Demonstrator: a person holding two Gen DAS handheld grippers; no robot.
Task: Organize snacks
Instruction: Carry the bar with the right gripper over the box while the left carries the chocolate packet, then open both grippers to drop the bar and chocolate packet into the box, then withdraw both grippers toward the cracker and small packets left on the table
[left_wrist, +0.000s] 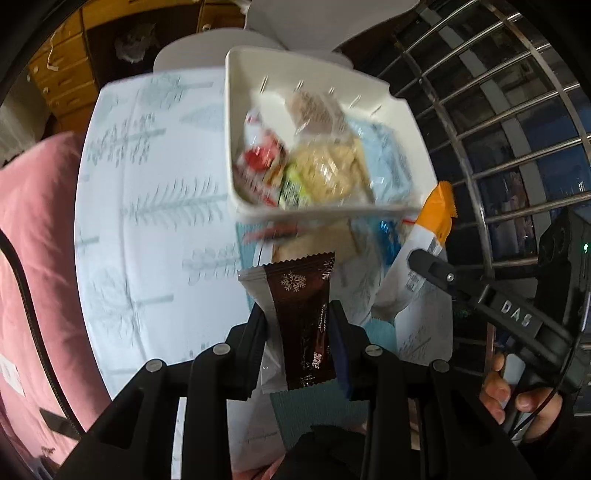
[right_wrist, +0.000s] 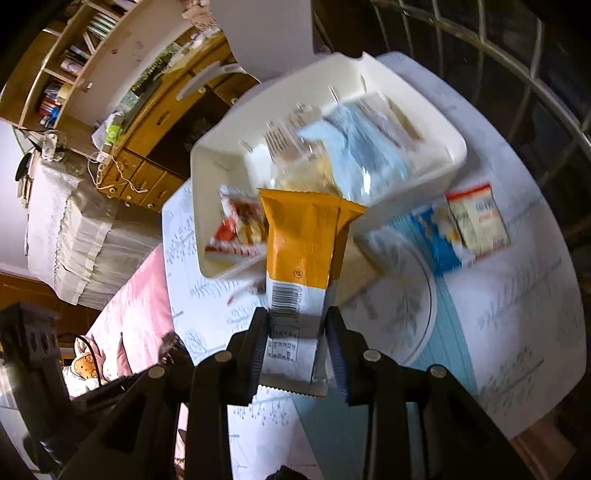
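Tablecloth (right_wrist: 517, 332) below: one white bin (right_wrist: 207, 206) ahead of both claws; left gripper (left_wrist: 299, 325) clamps one brown packet (left_wrist: 306, 325), right gripper (right_wrist: 295, 328) one orange packet (right_wrist: 303, 243).

One white plastic bin (right_wrist: 221, 162). Two black two-finger claws, the left claw (left_wrist: 299, 325) and the right claw (right_wrist: 297, 326). One dark brown snowflake-printed wrapper (left_wrist: 306, 314). One orange-and-white wrapper (right_wrist: 303, 251). Two loose packets on the tabletop (right_wrist: 517, 314): one blue packet (right_wrist: 437, 236) and one pale red-topped packet (right_wrist: 476, 221). The blurred packets inside the bin cannot be counted exactly.
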